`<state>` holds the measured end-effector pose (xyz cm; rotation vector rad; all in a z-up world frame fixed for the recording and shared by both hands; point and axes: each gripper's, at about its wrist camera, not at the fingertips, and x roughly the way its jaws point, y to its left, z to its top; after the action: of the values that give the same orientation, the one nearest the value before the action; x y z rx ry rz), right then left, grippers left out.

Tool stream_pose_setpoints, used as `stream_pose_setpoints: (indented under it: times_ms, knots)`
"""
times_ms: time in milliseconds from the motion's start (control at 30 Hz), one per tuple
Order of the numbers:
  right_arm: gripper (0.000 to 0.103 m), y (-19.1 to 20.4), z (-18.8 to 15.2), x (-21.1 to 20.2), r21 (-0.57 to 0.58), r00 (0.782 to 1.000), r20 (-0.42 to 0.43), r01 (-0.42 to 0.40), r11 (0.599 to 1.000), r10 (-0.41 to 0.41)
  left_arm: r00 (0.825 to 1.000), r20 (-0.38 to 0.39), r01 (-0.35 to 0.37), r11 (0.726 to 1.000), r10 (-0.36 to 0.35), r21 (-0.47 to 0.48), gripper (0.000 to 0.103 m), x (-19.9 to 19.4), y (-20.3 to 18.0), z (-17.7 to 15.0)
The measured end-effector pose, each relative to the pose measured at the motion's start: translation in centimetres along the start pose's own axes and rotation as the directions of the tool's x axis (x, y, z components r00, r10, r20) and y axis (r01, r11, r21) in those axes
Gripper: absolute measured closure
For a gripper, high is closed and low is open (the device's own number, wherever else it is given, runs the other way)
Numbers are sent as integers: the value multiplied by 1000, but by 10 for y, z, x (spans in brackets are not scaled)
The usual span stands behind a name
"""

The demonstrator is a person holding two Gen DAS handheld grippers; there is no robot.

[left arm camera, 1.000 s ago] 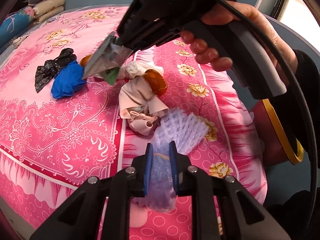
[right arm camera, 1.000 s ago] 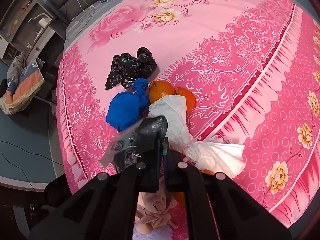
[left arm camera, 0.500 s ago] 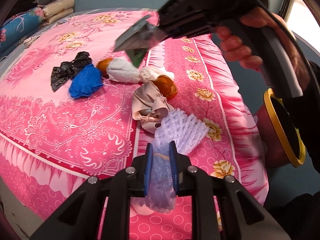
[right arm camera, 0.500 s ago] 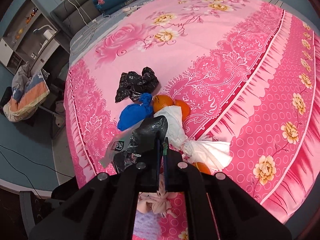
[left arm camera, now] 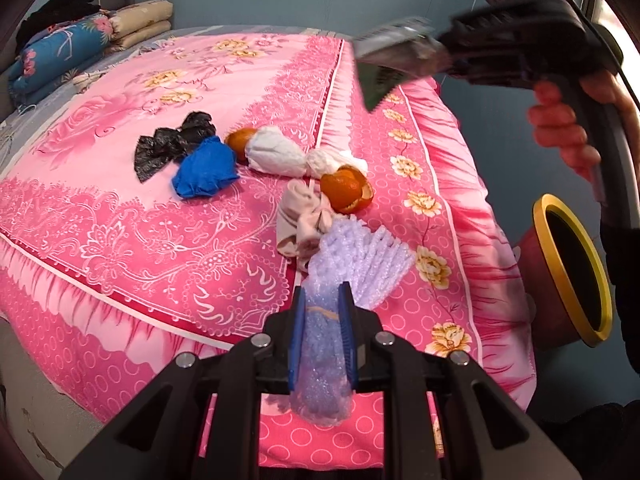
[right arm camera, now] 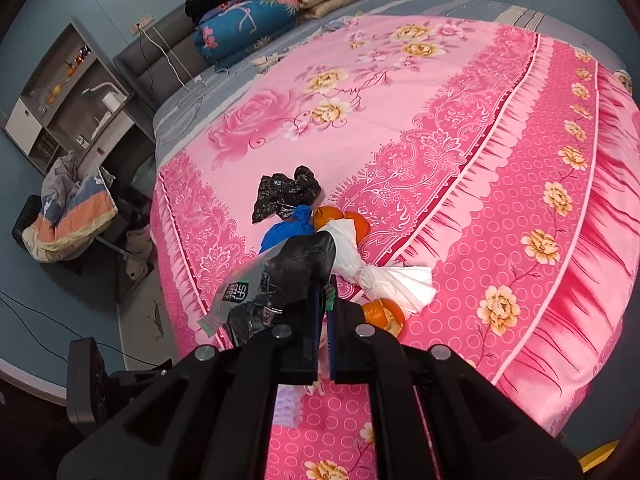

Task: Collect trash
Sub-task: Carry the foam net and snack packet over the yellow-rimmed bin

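On the pink floral bedspread (left arm camera: 100, 208) the litter runs, from the left, as a crumpled black plastic bag (left arm camera: 168, 146), touching it a scrunched blue plastic bag (left arm camera: 206, 170), then an orange fruit (left arm camera: 239, 141) half hidden behind a knotted white plastic bag (left arm camera: 280, 156), a piece of orange peel (left arm camera: 347, 188), and a wadded beige cloth (left arm camera: 302, 220). The left gripper (left arm camera: 322, 332) has its jaws closed on the stem of a lilac foam fruit net (left arm camera: 352, 264), whose fanned end rests on the bedspread against the beige cloth. Further right and high above the bed, the right gripper (right arm camera: 322, 312) has its jaws pinched nearly together on a silver and dark foil snack wrapper (right arm camera: 276, 280), which hangs clear of everything. At the far right, off the edge of the bed, stands a red bin with a yellow rim (left arm camera: 576, 272). The step in hand looks like carrying the wrapper to that bin; the next move calls for bringing the right gripper over the bin's mouth and parting the jaws, with the foam net likely to follow from the left gripper. The other litter has not yet been collected.
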<state>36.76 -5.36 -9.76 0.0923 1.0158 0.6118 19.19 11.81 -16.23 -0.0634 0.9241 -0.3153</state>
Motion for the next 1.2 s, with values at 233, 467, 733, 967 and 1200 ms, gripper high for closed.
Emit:
stream_pose_setpoints:
  times_ms: [233, 467, 733, 967, 1200]
  knots:
    - [100, -11, -18, -47, 36, 997, 78, -16, 999, 13, 998, 63, -2, 999, 4, -39, 87, -25, 2, 8]
    - [100, -20, -40, -99, 55, 987, 161, -20, 998, 11, 991, 136, 6, 996, 6, -92, 87, -50, -2, 18]
    - [100, -30, -70, -148, 73, 973, 231, -13, 997, -4, 981, 193, 3, 993, 21, -118, 87, -67, -19, 31]
    - [100, -43, -94, -183, 104, 959, 281, -5, 995, -25, 972, 237, 41, 992, -11, -122, 87, -76, -45, 42]
    - [100, -56, -118, -212, 145, 947, 316, 8, 989, -54, 963, 263, 82, 994, -59, -75, 87, -82, -81, 50]
